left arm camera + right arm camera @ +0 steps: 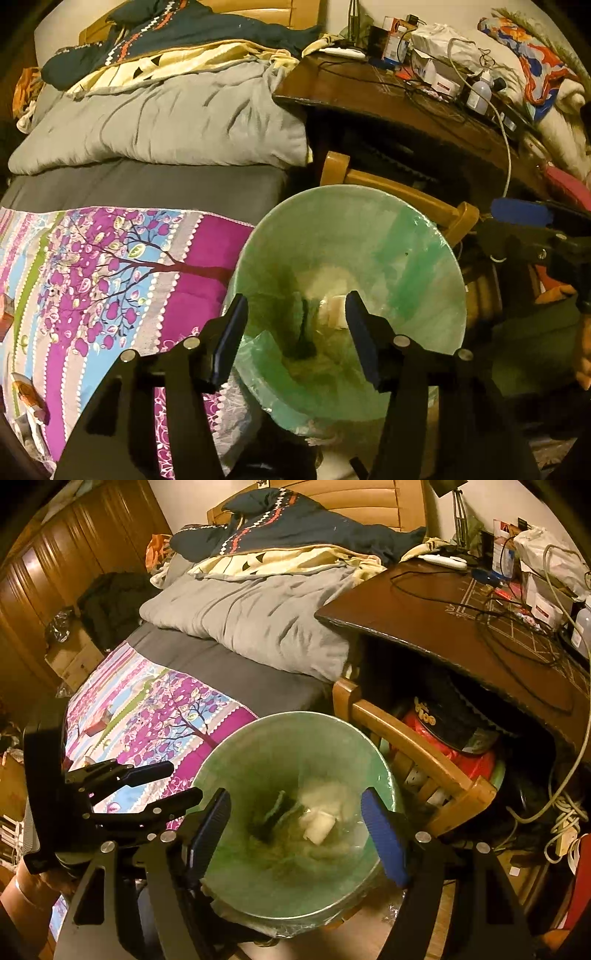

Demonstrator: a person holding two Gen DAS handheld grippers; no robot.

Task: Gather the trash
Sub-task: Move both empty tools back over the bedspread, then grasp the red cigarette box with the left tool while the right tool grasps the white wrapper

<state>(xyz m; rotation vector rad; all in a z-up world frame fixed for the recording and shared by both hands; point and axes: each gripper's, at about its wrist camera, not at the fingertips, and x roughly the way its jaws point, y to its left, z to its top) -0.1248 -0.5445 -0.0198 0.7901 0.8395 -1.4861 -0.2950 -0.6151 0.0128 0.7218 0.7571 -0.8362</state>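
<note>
Both grippers were held wide over the lined trash bin.

The left gripper [297, 334] and right gripper [295, 829] were empty; the trash bin [258, 746] was wedged between bed [207, 657] and chair [424, 760], white trash [319, 825] inside.

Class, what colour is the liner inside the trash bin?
Translucent green liner, clearest in the right wrist view.

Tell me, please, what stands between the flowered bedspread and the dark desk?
The green-lined trash bin and a wooden chair stand there, bin nearer the bedspread, chair tucked under the desk; the right wrist view shows it best.
</note>
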